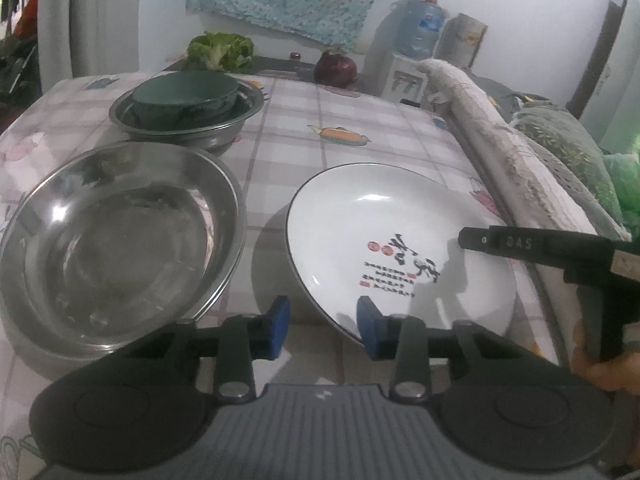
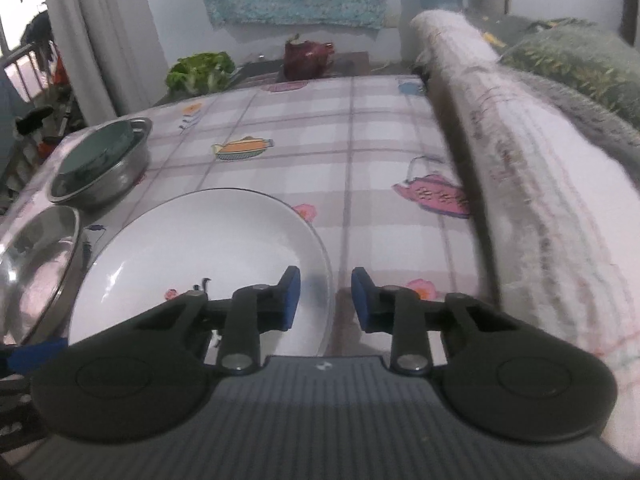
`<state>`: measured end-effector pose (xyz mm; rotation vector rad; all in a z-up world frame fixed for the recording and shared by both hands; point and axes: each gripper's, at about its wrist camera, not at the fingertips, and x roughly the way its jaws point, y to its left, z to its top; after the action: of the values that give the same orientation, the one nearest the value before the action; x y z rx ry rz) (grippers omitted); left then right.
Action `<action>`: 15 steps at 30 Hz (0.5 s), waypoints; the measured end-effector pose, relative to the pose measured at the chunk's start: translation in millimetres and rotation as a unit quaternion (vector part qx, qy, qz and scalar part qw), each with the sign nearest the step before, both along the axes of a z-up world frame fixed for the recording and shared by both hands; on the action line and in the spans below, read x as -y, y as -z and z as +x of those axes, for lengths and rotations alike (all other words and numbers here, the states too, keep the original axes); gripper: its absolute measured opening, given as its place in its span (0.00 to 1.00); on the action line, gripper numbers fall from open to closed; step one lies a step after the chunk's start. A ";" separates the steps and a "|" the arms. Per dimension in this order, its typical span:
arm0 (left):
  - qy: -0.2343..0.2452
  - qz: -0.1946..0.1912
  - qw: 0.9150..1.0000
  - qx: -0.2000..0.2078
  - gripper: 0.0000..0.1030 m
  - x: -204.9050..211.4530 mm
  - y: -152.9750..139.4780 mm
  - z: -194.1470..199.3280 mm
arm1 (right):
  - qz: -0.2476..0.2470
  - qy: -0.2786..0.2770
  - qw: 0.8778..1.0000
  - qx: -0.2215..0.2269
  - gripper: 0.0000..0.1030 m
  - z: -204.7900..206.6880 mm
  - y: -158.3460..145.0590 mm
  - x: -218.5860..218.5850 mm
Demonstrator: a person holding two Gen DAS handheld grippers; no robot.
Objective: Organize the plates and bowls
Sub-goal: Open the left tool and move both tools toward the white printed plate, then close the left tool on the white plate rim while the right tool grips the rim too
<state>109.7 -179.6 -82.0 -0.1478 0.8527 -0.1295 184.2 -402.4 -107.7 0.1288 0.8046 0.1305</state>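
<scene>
A white plate with black script [image 1: 396, 240] lies on the checked tablecloth; it also shows in the right wrist view [image 2: 204, 252]. My left gripper [image 1: 323, 326] is open, its jaws straddling the plate's near rim. My right gripper [image 2: 326, 298] is open, straddling the plate's right rim, and shows as a black arm in the left wrist view [image 1: 520, 244]. A large steel bowl [image 1: 116, 240] sits left of the plate. Farther back, a dark green bowl [image 1: 184, 96] sits inside a smaller steel bowl [image 1: 228, 128].
A rolled blanket [image 2: 520, 160] runs along the table's right side. A green leafy vegetable [image 1: 220, 50] and a dark red object [image 1: 335, 67] lie beyond the far table edge. A water jug [image 1: 424, 24] stands at the back.
</scene>
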 end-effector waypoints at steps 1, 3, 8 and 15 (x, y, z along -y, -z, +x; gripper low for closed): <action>-0.001 0.001 1.000 -0.002 0.30 0.5 1.2 2.3 | 0.004 -0.004 1.000 0.000 0.25 0.8 1.3 -0.6; -0.001 0.000 1.000 -0.002 0.23 1.5 2.4 6.0 | 0.013 -0.012 1.000 -0.001 0.23 2.9 3.5 -2.7; 0.000 0.011 1.000 0.003 0.21 4.2 2.7 6.8 | 0.024 -0.006 1.000 -0.007 0.22 2.2 2.9 -2.0; 0.009 0.015 1.000 -0.005 0.20 -5.4 -1.9 -1.4 | 0.030 0.010 0.999 -0.031 0.22 -21.0 -1.0 -5.0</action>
<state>108.3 -174.2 -80.1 -0.1130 0.8652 -0.1329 163.2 -397.4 -106.7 0.1974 0.8624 0.1323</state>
